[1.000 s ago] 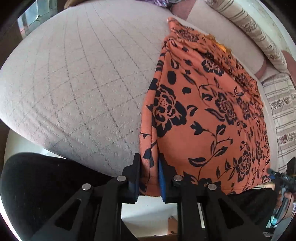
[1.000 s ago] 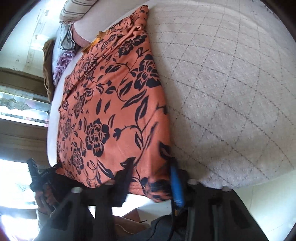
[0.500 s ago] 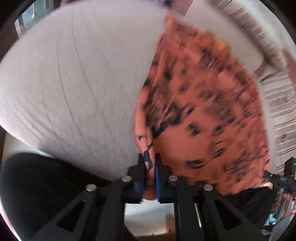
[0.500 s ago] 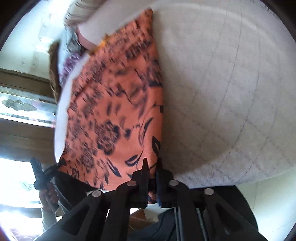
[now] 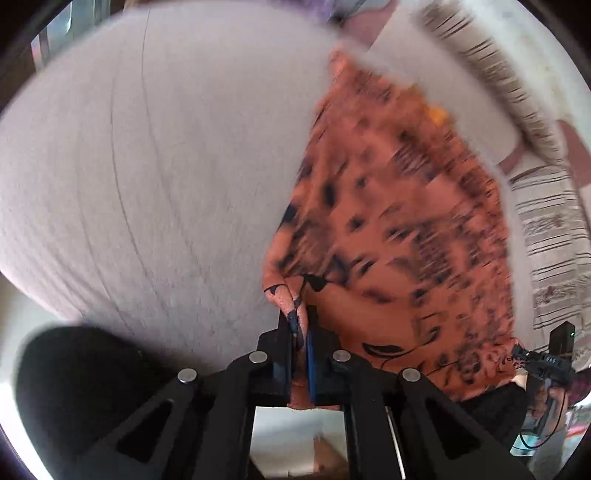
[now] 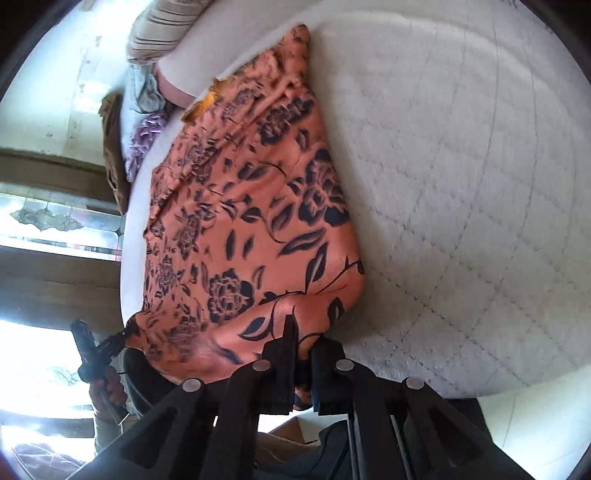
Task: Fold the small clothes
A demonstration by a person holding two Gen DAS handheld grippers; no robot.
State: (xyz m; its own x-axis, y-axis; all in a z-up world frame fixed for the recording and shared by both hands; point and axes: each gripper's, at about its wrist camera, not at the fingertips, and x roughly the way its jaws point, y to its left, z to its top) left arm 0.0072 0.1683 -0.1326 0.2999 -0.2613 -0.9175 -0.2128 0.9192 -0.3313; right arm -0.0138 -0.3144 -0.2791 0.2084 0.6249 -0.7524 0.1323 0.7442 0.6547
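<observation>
My left gripper (image 5: 301, 332) and my right gripper (image 6: 303, 347) are both clamped on the near hem of the orange floral garment (image 6: 258, 221), one at each near corner, where a second ago their jaws stood apart around the cloth. The hem now puckers up between the fingers and is lifted off the pale quilted bedspread (image 6: 461, 184), while the rest of the garment lies flat across it toward the striped pillow (image 6: 162, 33). With both corners held, I judge the first fold can begin by carrying this hem toward the pillow end.
</observation>
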